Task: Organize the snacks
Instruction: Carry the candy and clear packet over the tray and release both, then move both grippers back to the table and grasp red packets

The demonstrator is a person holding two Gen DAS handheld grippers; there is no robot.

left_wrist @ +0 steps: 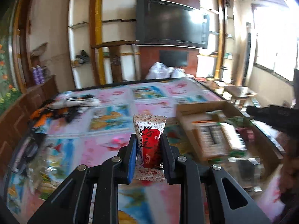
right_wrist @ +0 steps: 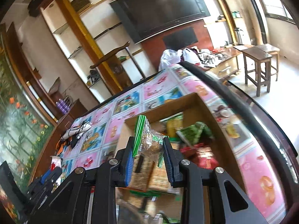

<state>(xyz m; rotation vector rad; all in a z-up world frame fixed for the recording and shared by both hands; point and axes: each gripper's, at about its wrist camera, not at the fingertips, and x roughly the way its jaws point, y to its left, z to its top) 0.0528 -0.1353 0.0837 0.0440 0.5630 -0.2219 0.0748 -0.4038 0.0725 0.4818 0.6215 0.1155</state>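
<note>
My left gripper [left_wrist: 148, 145] is shut on a red and white wrapped candy [left_wrist: 150, 145] and holds it above the patterned tablecloth, left of a cardboard box [left_wrist: 198, 106]. My right gripper [right_wrist: 148, 145] is shut on a green and clear snack packet [right_wrist: 147, 140] and holds it over the same box [right_wrist: 162, 110]. The box holds cracker packs [right_wrist: 158, 179], green packets [right_wrist: 192, 132] and red ones [right_wrist: 203, 155]. The right gripper's black body [left_wrist: 276, 115] shows at the right edge of the left wrist view.
The table [right_wrist: 248, 168] has a pink and blue picture cloth and a dark rim. A black, white and orange cloth [left_wrist: 61, 106] lies at the far left. More snack packets [left_wrist: 43, 175] lie at the near left. A wooden stool [right_wrist: 259, 65] and a TV wall stand beyond.
</note>
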